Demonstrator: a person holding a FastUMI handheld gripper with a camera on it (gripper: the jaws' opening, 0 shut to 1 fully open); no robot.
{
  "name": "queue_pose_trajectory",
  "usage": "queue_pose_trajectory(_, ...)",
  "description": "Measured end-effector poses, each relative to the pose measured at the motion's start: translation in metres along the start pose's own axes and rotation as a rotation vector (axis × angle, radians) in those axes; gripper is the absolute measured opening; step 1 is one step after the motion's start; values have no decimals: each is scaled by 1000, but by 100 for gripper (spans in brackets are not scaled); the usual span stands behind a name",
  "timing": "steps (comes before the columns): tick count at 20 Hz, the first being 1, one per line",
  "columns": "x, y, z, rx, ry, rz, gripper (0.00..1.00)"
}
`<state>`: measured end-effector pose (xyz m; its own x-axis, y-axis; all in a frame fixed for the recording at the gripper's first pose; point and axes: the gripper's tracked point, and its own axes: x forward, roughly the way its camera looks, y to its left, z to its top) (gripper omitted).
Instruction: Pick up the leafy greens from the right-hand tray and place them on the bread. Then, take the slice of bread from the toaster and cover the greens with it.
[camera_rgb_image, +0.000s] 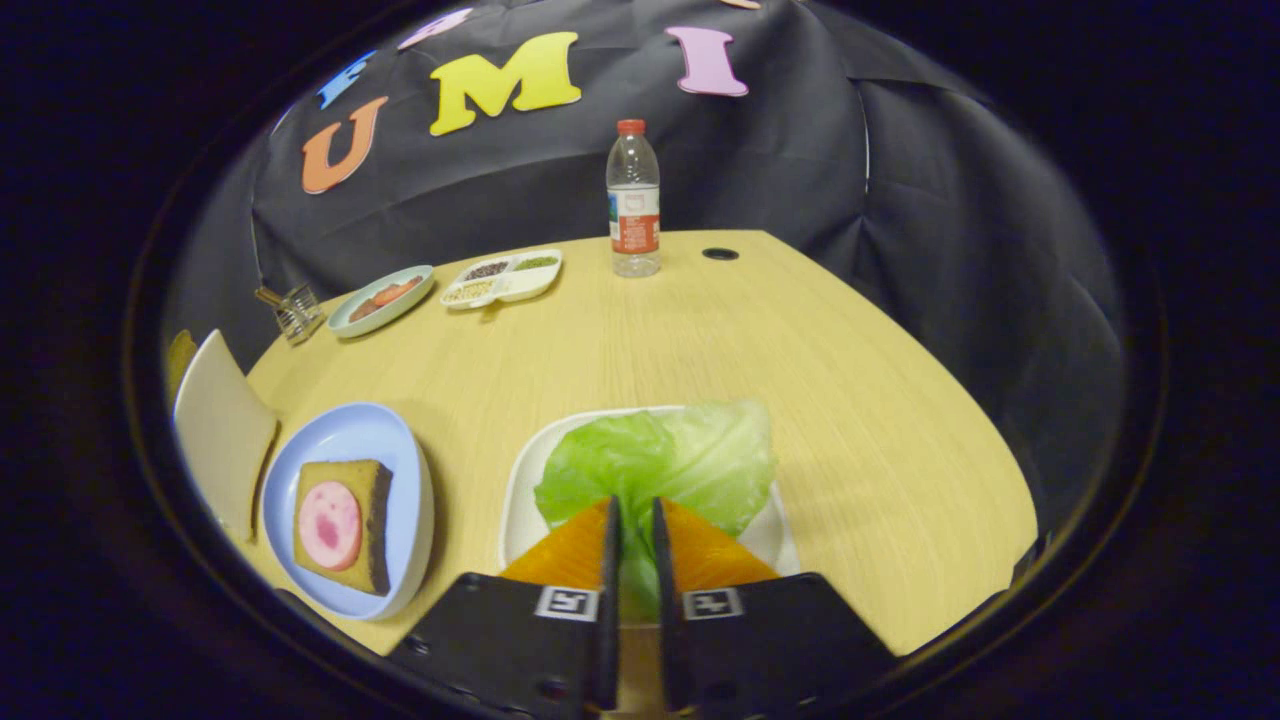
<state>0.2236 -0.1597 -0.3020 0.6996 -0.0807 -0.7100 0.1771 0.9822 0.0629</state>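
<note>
Hand-held gripper (632, 520) pinching leafy greens (665, 460) over the white tray (520, 490).

Fingers nearly pressed together, only a narrow gap left, with a strip of the greens caught between them; rest of the leaf spread just ahead of the fingertips, lying on the tray and overhanging its far edge. Beside the tray, to the left: a light blue plate (345, 440) carrying a slice of bread (350, 520) topped with a round pink slice (330, 525). Further left, a pale toaster (220, 430) at the tabletop (700, 340) edge. Well beyond: a water bottle (633, 200), a divided dish (505, 280), a small plate (380, 300), a wire rack (295, 312).
</note>
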Motion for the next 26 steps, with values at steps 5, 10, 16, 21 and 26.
queue_pose_trajectory(5, -3, 1, 3, -49, -22, -37, 1)
queue_pose_trajectory(10, -40, 36, 22, -48, -92, 48, 0)
queue_pose_trajectory(16, -85, 107, 32, -99, -149, 163, 0)
queue_pose_trajectory(21, -92, 168, 18, -99, -130, 273, 0)
queue_pose_trajectory(26, -77, 206, -19, -73, -24, 345, 0)
